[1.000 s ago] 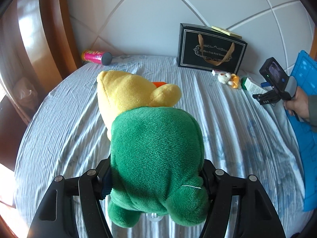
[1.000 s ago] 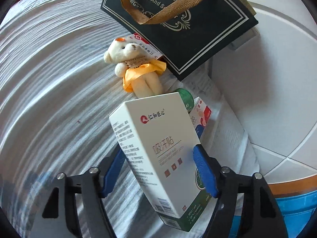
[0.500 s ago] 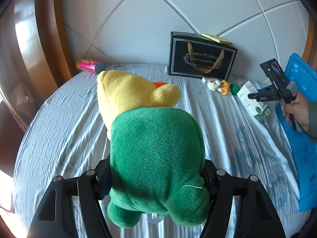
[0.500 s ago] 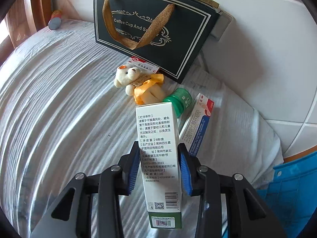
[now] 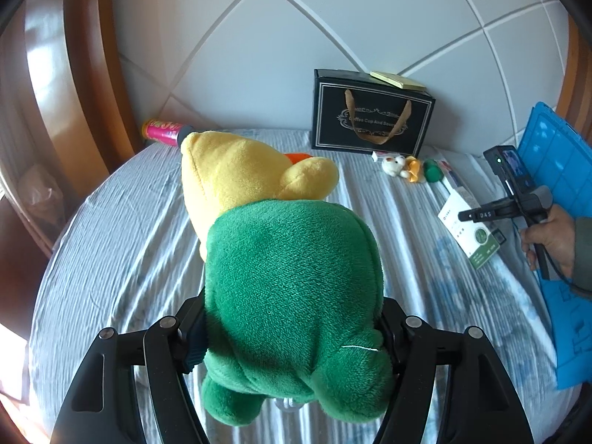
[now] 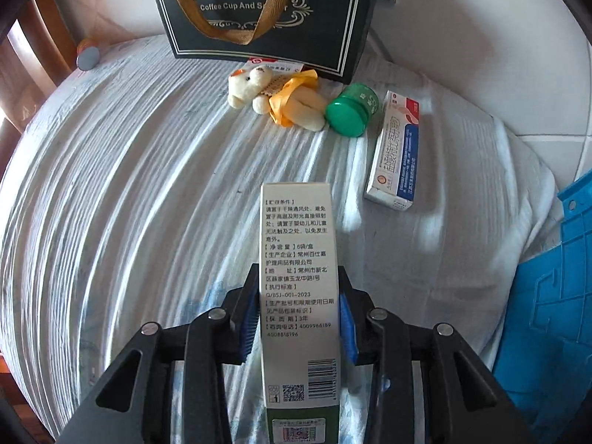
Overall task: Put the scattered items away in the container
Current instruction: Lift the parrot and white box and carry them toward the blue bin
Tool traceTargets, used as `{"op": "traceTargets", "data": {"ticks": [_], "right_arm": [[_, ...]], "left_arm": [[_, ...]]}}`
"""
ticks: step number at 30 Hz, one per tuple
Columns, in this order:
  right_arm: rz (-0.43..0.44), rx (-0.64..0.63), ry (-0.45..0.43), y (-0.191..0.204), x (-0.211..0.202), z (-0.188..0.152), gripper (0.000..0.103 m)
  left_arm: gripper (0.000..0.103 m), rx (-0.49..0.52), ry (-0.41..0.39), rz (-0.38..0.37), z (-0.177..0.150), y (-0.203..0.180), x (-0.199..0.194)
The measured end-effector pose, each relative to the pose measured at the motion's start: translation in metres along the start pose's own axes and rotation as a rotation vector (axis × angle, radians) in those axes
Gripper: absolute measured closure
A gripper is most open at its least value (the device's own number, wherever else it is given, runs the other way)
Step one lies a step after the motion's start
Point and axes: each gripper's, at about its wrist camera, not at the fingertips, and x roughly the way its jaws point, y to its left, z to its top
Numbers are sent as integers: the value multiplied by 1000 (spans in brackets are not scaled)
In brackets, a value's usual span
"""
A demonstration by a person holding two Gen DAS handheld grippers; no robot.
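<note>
My left gripper (image 5: 292, 333) is shut on a green and yellow plush toy (image 5: 281, 259) and holds it above the bed. My right gripper (image 6: 298, 323) is shut on a tall white and green box (image 6: 298, 259), also seen in the left wrist view (image 5: 468, 229). A black gift bag (image 6: 266, 11) stands at the back against the headboard (image 5: 372, 111). In front of it lie a small teddy bear (image 6: 277, 98), a green jar (image 6: 351, 109) and a red, white and blue box (image 6: 397, 151).
A pink tube can (image 5: 164, 131) lies at the back left by the wooden bed frame (image 5: 85, 74). A blue plastic crate (image 6: 555, 296) stands at the right edge of the bed (image 5: 555, 203). The sheet (image 6: 129, 185) is wrinkled.
My right gripper has closed on the white box, turned it edge-on and drawn it back from the bag. My left gripper with the plush has pulled back and up a little.
</note>
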Motion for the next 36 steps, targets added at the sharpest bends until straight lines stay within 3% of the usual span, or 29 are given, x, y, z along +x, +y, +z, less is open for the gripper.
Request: {"op": "traceTargets", "data": {"ticks": [6, 17, 36], "right_arm": [[-19, -11, -15, 8, -7, -12, 70], [83, 91, -91, 28, -71, -40, 70], [121, 58, -311, 76, -265, -102, 70]], "left_arm": [[33, -2, 4, 4, 1, 2, -1], [33, 28, -6, -21, 7, -8, -16], [33, 29, -65, 2, 29, -34, -98]]}}
